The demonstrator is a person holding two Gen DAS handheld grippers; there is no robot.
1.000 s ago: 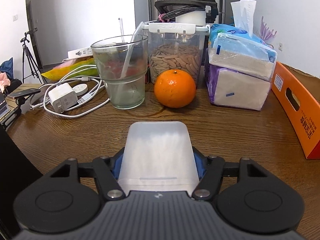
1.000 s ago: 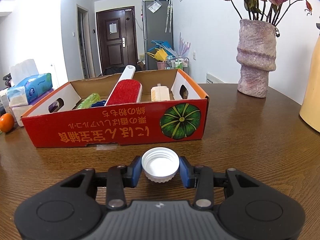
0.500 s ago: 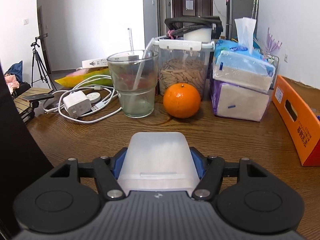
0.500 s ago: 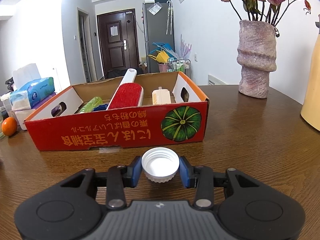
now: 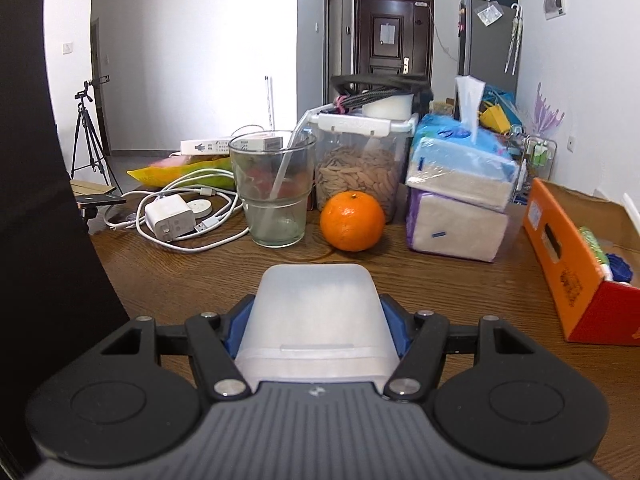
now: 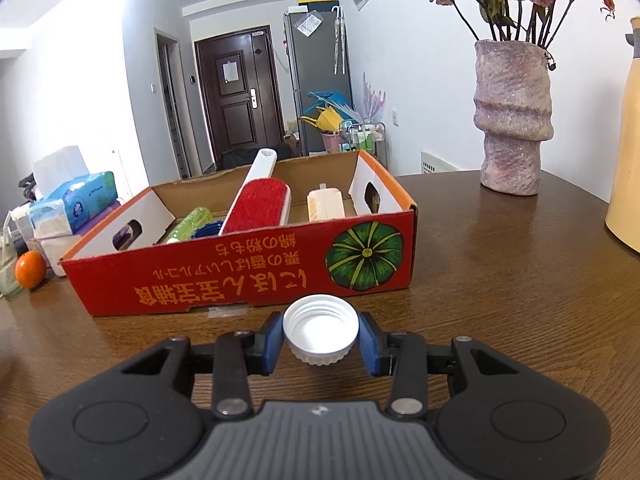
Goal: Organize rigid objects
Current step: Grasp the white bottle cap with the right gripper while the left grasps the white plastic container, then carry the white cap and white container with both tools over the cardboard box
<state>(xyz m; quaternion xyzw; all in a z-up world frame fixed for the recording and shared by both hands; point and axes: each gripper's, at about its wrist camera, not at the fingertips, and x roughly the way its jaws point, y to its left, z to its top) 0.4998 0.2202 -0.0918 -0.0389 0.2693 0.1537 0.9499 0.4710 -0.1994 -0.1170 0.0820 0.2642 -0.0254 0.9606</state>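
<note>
Left wrist view first: the left tongs [image 5: 316, 316] are clenched on a frosted translucent container [image 5: 316, 312], blue pads pressed to both its flanks, carried above the wooden surface [image 5: 460, 288]. Its long axis runs straight ahead along the fingers, the rounded far end pointing toward the orange [image 5: 352, 221] and the drinking glass [image 5: 274, 192]; the end nearest the camera disappears under the tool body. Off to the right sits the red cardboard box [image 5: 560, 248], with a few items already visible inside.

Over on the right wrist view, the right tongs [image 6: 321, 338] are grasping a white screw cap [image 6: 321, 330], open side up and tilted slightly toward the camera, low over the surface just in front of the box's printed wall [image 6: 240, 276]. A round cap has no real long axis; its threaded mouth faces upward.

Now the risks, as I judge them. The container's sides look smooth and it tapers forward, so a quick swing toward the box could let it slide out of the pads. The glass and orange stand close ahead; pushing forward instead of turning right could knock them. For the cap, the pads touch only two spots on a ribbed rim, so it could pivot or pop free, and the box wall must be cleared before release.
</note>
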